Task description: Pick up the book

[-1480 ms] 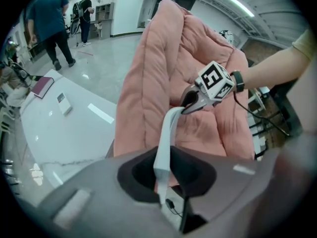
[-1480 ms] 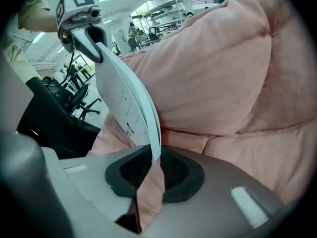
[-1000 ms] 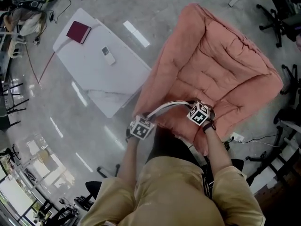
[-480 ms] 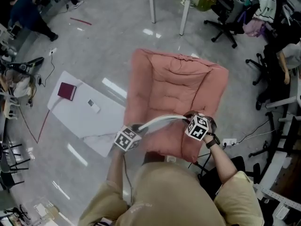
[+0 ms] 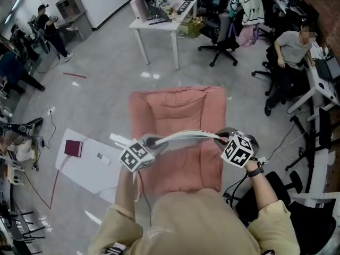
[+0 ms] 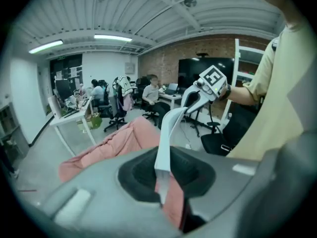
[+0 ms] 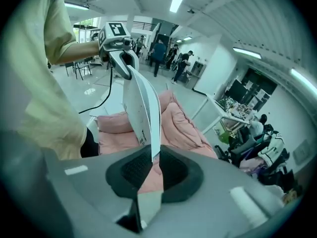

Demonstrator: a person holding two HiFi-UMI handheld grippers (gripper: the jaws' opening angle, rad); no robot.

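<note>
A thin white book (image 5: 186, 136) arcs in the air between my two grippers, above a pink cushioned chair (image 5: 175, 116). My left gripper (image 5: 151, 142) is shut on its left end and my right gripper (image 5: 223, 137) is shut on its right end. In the left gripper view the book (image 6: 167, 133) runs up from the pinching jaws of the left gripper (image 6: 161, 185) to the right gripper (image 6: 195, 90). The right gripper view shows the book (image 7: 143, 108) bending from the right gripper (image 7: 148, 165) up to the left gripper (image 7: 121, 53).
A low white table (image 5: 85, 169) at the left carries a maroon book (image 5: 73, 148) and a small white device (image 5: 103, 158). A white desk (image 5: 159, 23) and office chairs stand behind. A person (image 5: 295, 44) sits at the right; others stand far left.
Both grippers have risen together with the white book held between them. The pink chair and the low table now lie farther below, and more of the room shows.
</note>
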